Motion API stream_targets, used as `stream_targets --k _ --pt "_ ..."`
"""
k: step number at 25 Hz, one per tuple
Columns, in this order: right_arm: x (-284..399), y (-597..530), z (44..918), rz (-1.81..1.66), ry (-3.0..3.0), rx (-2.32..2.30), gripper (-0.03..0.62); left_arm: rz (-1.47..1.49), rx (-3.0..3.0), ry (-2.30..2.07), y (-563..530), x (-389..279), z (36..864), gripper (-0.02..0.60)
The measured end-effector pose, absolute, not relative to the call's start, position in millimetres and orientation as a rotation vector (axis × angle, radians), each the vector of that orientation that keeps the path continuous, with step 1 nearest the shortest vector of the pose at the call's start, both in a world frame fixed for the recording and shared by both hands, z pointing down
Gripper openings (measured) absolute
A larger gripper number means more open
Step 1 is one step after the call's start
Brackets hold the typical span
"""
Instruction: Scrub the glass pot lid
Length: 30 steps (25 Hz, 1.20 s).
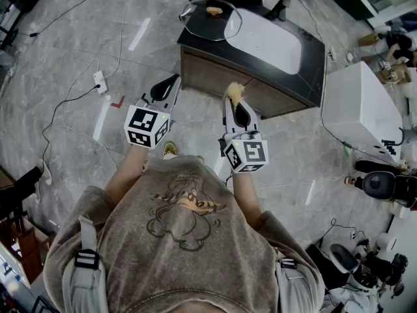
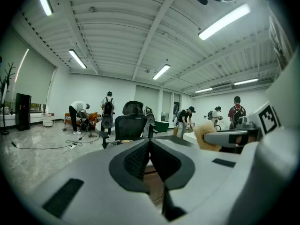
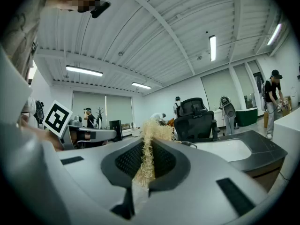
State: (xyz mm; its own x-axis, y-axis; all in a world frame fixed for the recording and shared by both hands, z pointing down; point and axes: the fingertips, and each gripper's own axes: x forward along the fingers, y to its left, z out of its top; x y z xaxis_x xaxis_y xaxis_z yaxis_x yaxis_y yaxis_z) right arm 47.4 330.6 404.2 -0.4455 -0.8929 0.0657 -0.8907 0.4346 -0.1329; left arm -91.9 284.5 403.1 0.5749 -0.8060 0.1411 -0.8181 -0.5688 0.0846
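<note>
Head view has the glass pot lid (image 1: 210, 23) sitting on the far left corner of the counter (image 1: 314, 60), knob up and just left of the white sink (image 1: 268, 41). Its rim looks like it hangs a bit over the edge. Neither gripper is touching it yet, and both are well short of it, near the person's body.

Right gripper (image 1: 233, 107) is clamped on a straw-coloured fibrous scrubber (image 1: 234, 92), with the tuft sticking out past the tips. Left gripper (image 1: 172, 81) is fully closed with nothing in it, held about level beside the right one.

So the step in hand, I reckon, is just getting over to the lid. If it were me, I'd open the left one and pin the lid by the knob or rim first. Glass on a smooth counter will probably skate around, and that corner spot looks risky. Then press the scrubber flat and work in circles, not just poke with the tuft.

Count: one lid, one scrubber, one counter with one sink, two grippers.
</note>
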Motion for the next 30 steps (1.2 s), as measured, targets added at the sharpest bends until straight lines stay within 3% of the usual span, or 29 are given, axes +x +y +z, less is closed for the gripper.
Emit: stream_targets --k 30 --pt "15 276 420 -0.243 2.592 -1.747 0.040 0.160 2.730 -1.208 214 -124 426 0.017"
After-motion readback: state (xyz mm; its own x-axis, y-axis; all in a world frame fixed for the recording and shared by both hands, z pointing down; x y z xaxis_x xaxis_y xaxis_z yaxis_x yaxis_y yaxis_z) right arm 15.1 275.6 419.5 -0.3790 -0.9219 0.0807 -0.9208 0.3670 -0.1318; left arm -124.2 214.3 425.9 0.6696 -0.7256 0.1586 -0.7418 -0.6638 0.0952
